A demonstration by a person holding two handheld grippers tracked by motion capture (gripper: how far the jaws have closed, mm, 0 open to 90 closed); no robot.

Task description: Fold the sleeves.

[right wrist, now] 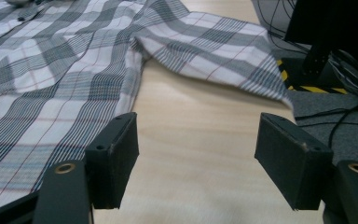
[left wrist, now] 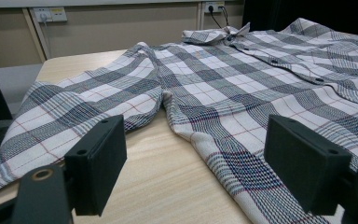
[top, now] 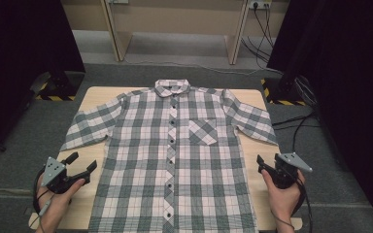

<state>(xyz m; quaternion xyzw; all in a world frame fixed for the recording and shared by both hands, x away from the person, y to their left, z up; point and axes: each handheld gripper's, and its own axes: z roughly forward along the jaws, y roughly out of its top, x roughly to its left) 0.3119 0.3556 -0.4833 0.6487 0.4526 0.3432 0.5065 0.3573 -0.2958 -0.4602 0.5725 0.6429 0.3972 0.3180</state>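
A plaid short-sleeved shirt lies flat and buttoned, front up, collar at the far side of the wooden table. My left gripper hovers open at the table's near left, just outside the shirt's left side seam, below its sleeve. In the left gripper view the shirt spreads ahead of the empty jaws. My right gripper is open near the shirt's right side edge. In the right gripper view bare tabletop lies between its jaws, with the shirt's right sleeve beyond.
Dark curtains hang on both sides. Stands with yellow-black striped bases sit on the floor off the table's far corners, and cables trail on the carpet at right. A wooden furniture frame stands behind the table.
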